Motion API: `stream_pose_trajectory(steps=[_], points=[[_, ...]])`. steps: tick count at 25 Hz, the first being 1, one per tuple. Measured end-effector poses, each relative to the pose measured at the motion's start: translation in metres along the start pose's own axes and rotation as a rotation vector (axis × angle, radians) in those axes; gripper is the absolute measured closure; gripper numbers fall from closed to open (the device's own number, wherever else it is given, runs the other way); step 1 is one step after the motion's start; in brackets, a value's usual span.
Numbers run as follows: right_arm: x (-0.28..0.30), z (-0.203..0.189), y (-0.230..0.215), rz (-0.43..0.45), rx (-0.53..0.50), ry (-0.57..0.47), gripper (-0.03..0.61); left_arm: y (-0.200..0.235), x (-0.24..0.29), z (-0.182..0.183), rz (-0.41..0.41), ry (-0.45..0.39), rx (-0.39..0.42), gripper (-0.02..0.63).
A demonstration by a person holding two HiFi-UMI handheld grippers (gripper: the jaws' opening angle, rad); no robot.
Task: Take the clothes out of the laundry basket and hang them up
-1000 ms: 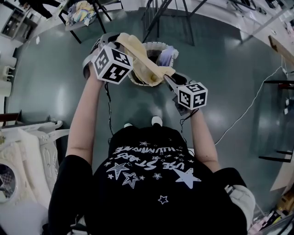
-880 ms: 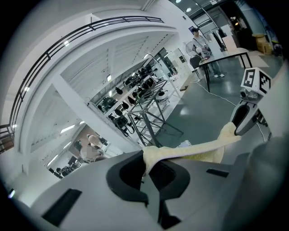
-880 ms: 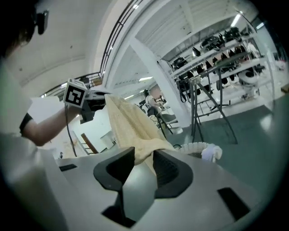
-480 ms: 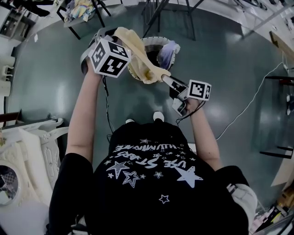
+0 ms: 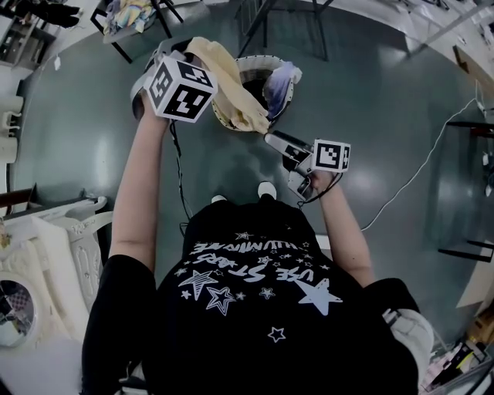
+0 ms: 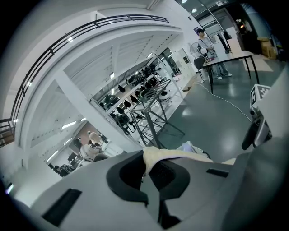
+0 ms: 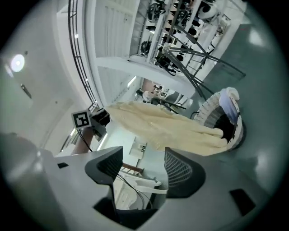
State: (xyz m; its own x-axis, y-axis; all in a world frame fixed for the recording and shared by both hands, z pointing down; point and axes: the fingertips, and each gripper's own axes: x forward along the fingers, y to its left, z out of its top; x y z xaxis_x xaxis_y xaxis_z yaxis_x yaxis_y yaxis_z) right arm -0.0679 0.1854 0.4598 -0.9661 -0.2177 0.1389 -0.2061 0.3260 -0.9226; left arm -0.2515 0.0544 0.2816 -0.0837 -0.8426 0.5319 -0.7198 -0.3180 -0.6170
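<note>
A cream garment (image 5: 231, 85) hangs from my left gripper (image 5: 181, 58), which is shut on its upper edge; the cloth (image 6: 167, 154) shows pinched between the pads. Its lower end droops over the round white laundry basket (image 5: 251, 60), where a lavender garment (image 5: 282, 77) lies. My right gripper (image 5: 272, 139) sits just short of the basket, below the cloth's end. Its jaws have just been opening and stand wide with nothing between them. In the right gripper view the cream garment (image 7: 167, 124) hangs ahead of the gripper (image 7: 142, 164), apart from it, beside the basket (image 7: 221, 113).
A metal rack (image 5: 285, 23) stands behind the basket, also in the left gripper view as a metal rack (image 6: 151, 113). A table with clothes (image 5: 131, 19) is at the far left, white furniture (image 5: 46, 254) at the near left. A white cable (image 5: 417, 185) crosses the floor on the right.
My right gripper let go of the cream garment's lower end, rolled and drew back from it. The freed end now hangs over the basket. The left gripper barely moved.
</note>
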Motion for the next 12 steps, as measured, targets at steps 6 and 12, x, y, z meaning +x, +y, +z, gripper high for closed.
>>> stream_pose_trajectory(steps=[6, 12], points=[[0.012, -0.022, -0.038, -0.299, -0.403, 0.160, 0.290, 0.004, 0.004, 0.003, 0.012, 0.030, 0.000, 0.592], [0.059, -0.025, -0.035, -0.380, -0.698, 0.190, 0.290, 0.028, 0.003, 0.007, 0.049, 0.073, -0.031, 0.592]])
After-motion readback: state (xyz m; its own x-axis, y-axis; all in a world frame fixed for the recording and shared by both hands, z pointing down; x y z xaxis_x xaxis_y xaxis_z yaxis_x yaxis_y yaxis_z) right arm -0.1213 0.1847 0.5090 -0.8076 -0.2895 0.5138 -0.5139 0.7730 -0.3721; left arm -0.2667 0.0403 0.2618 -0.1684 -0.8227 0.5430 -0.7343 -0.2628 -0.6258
